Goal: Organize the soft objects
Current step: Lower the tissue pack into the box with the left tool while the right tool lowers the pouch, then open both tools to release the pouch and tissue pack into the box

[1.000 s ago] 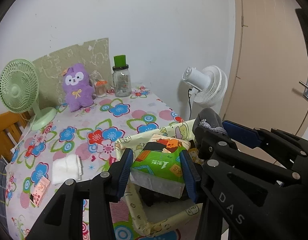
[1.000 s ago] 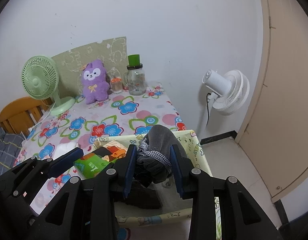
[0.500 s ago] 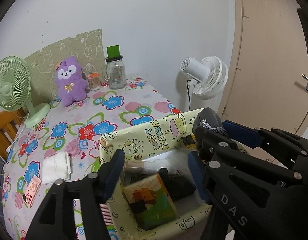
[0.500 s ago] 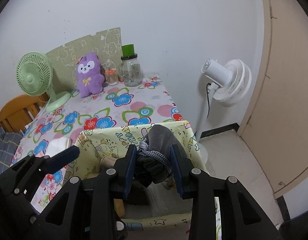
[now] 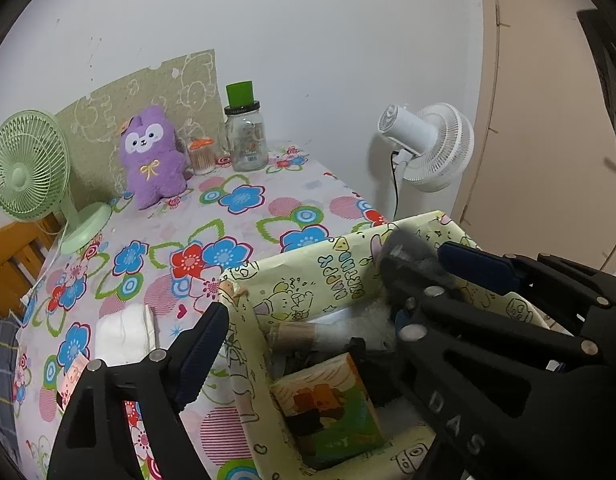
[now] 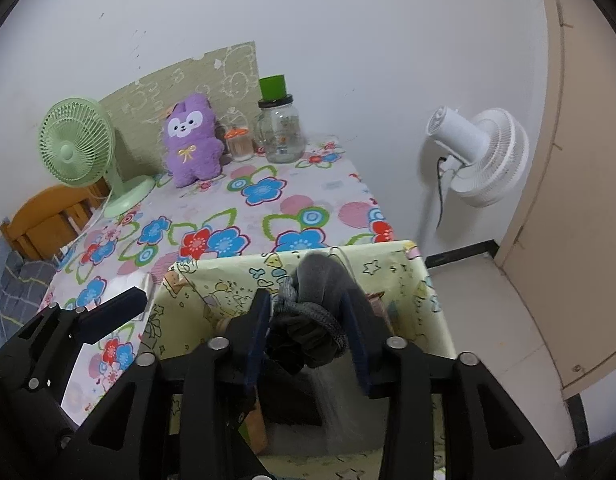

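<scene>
A yellow cartoon-print box [image 5: 340, 272] stands at the table's near right corner. A green tissue pack [image 5: 328, 412] lies inside it among dark items. My left gripper [image 5: 303, 344] is open and empty above the box. My right gripper [image 6: 308, 340] is shut on a grey sock bundle [image 6: 320, 284] and holds it over the box [image 6: 211, 284]. In the left wrist view the sock bundle [image 5: 408, 248] shows at the box's right side. A purple plush toy [image 5: 151, 156] sits at the back of the table, also in the right wrist view [image 6: 191, 140].
A green desk fan [image 5: 27, 172], a glass jar with a green lid [image 5: 245, 136] and a small orange-lidded container [image 5: 201, 156] stand at the back. A white folded cloth [image 5: 125, 332] lies left of the box. A white floor fan [image 5: 428, 148] stands beside the table.
My left gripper opened and let the green tissue pack drop into the box. Both grippers drew back a little from the table. The right gripper still holds the sock bundle.
</scene>
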`<state>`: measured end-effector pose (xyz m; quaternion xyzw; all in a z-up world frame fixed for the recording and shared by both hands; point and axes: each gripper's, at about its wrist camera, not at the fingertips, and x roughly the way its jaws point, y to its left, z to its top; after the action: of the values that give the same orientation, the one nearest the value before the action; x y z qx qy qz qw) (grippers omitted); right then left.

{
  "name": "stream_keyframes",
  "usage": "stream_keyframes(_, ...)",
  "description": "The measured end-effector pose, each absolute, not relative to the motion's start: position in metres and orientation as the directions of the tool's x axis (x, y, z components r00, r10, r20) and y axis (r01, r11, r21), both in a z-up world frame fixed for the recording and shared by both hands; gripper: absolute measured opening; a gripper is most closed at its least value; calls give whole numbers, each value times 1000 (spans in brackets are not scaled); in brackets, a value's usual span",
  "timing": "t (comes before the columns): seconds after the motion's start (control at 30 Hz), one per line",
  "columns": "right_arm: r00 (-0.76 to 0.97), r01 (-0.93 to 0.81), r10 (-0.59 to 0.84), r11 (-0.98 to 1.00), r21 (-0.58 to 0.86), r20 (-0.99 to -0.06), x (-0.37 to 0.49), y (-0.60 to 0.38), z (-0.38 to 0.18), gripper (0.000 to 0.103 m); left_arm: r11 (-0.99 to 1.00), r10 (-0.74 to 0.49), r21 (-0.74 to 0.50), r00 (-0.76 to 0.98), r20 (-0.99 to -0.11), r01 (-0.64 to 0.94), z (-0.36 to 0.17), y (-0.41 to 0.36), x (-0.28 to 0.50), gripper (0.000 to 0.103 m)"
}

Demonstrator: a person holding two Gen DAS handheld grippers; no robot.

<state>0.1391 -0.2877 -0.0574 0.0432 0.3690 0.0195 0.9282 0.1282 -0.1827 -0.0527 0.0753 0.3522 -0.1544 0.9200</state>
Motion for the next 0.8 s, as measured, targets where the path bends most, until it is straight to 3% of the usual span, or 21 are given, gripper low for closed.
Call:
stream_keyframes(0.07,722,-12,85,994,110,-687,141,-288,-58,65,941,-232,28,703,-672,337,-53,-182,130,88)
stream_keyframes(0.2,727,-6,80,994,110,-682,139,-288,-58,72,941,-232,27,700,-675,338,-54,-182,131,90)
stream_keyframes(0.8,768,38,18,997,74,-640,109,-273,-38,87,942,-244,26,735,-632,335,-36,-159,105,96)
